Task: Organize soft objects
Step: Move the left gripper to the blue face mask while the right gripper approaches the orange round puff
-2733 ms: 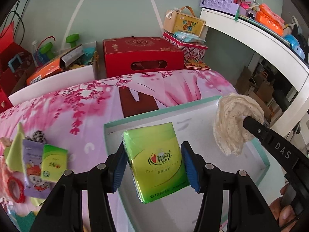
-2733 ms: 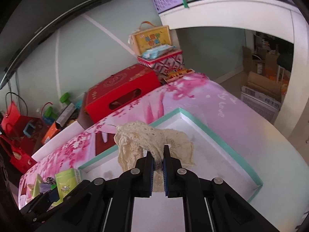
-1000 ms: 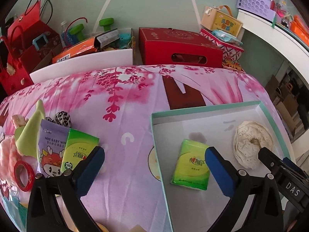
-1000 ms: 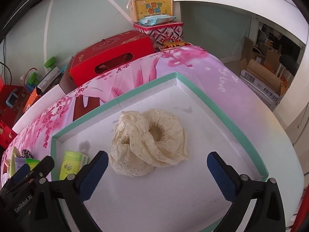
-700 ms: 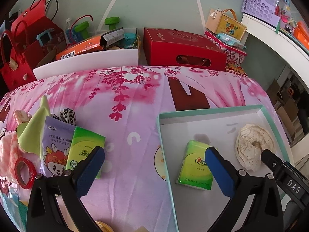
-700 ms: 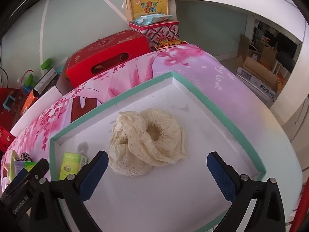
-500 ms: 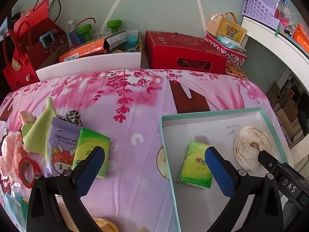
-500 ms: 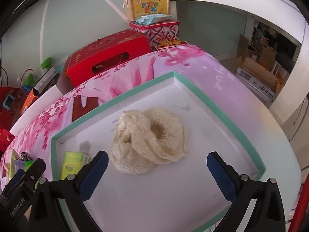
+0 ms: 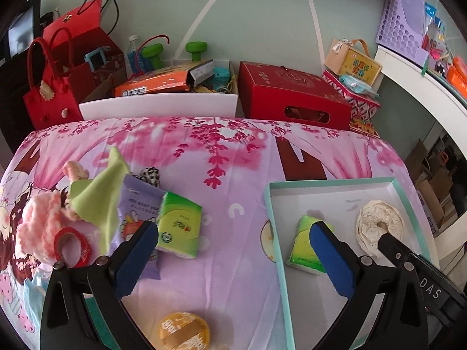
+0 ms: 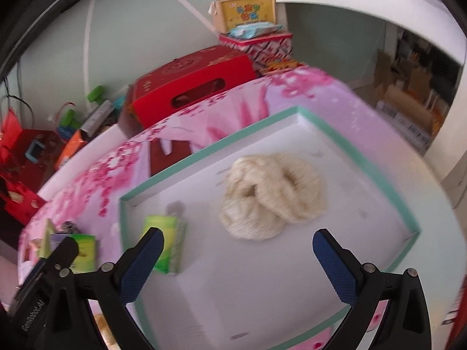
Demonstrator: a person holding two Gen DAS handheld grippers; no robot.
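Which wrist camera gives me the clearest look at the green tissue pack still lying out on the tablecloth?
The left wrist view: the green tissue pack lies there sharp and almost whole, overlapping the purple wipes pack, outside the teal-rimmed tray. In the right wrist view it is a small, blurred patch at the left edge, partly hidden behind the left gripper.

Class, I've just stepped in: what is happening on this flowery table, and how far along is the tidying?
A person is sorting soft things into a teal-rimmed white tray with two handheld grippers. A green tissue pack and a cream lace scrunchie lie in the tray. Both the left gripper and the right gripper are open and hold nothing. On the cloth outside the tray there are a second green tissue pack, a purple wipes packet, a green cloth and a pink fluffy item.
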